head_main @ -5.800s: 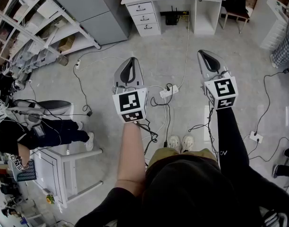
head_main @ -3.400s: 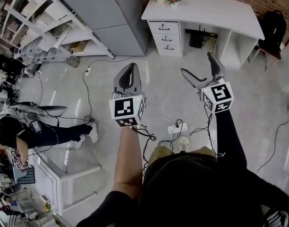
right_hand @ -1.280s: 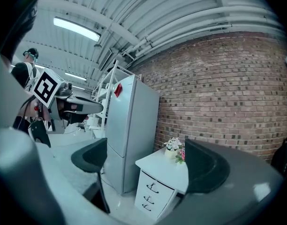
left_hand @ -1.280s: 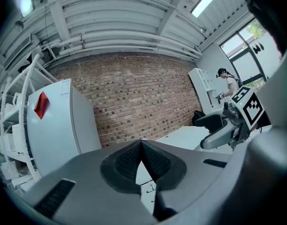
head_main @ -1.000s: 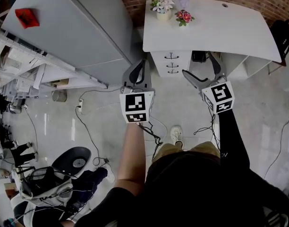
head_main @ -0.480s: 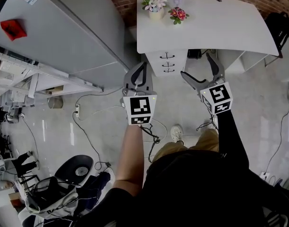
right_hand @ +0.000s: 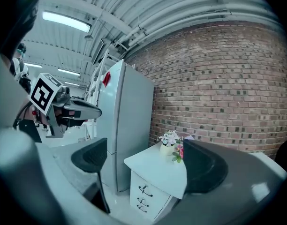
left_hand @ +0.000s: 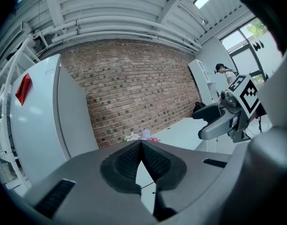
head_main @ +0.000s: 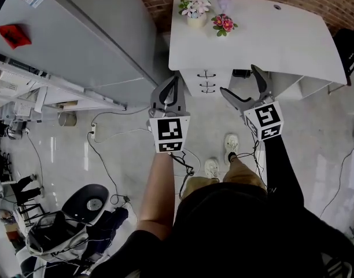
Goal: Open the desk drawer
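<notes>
We are noting the white desk [head_main: 269, 42] carrying a white-flower pot [head_main: 194, 11] and a pink-flower pot [head_main: 224, 22] near its wall-side edge; cables [head_main: 100, 155] are lying across the grey floor [head_main: 136, 106].

White desk [head_main: 269, 33] with drawer stack [head_main: 206, 81] just beyond left gripper [head_main: 174, 81] and right gripper [head_main: 239, 80].

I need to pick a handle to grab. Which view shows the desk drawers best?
The right gripper view: the three drawers face it, handles distinct, framed by the open right gripper. The head view sees the drawers steeply from above, foreshortened. The left gripper view shows none.
</notes>
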